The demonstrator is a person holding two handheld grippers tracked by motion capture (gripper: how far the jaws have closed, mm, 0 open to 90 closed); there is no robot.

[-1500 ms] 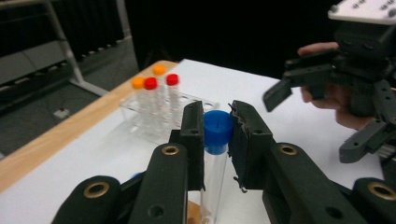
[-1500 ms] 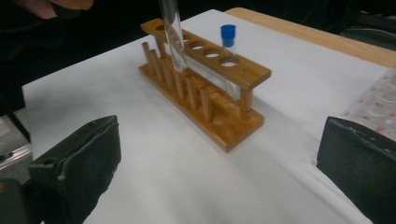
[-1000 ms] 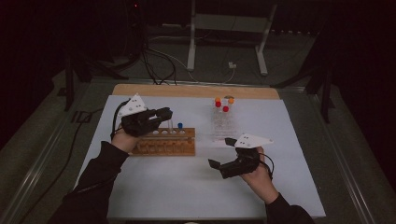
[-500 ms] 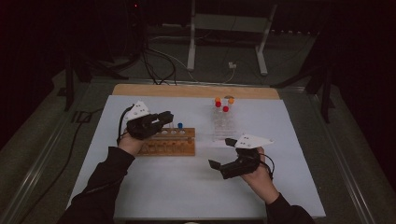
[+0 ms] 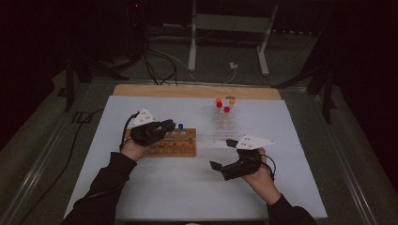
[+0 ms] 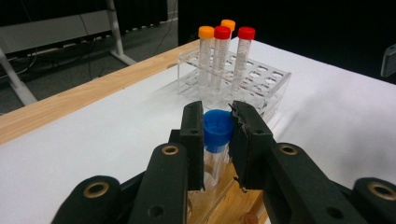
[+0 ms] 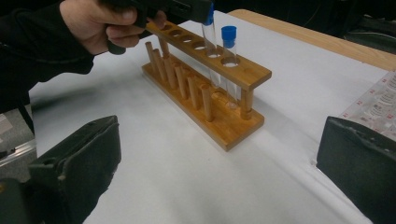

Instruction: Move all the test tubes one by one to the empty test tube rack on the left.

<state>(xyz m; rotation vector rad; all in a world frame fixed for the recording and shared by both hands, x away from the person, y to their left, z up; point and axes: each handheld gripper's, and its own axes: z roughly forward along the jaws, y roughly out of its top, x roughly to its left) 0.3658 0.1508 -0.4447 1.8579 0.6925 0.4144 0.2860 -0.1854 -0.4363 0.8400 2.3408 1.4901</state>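
White paper covers the wooden table (image 5: 197, 90) in a dark room. Left gripper (image 6: 217, 140) clamps a blue-capped tube (image 6: 217, 129) over the wooden rack (image 7: 205, 88); right gripper (image 5: 224, 157), near right, gapes empty.

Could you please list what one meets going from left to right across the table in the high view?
Left hand-held gripper → wooden rack → clear rack → right hand-held gripper.

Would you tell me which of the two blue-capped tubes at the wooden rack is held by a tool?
The blue-capped tube in the second hole from the rack's end: the left tool clamps its cap, while its neighbour in the end hole stands free.
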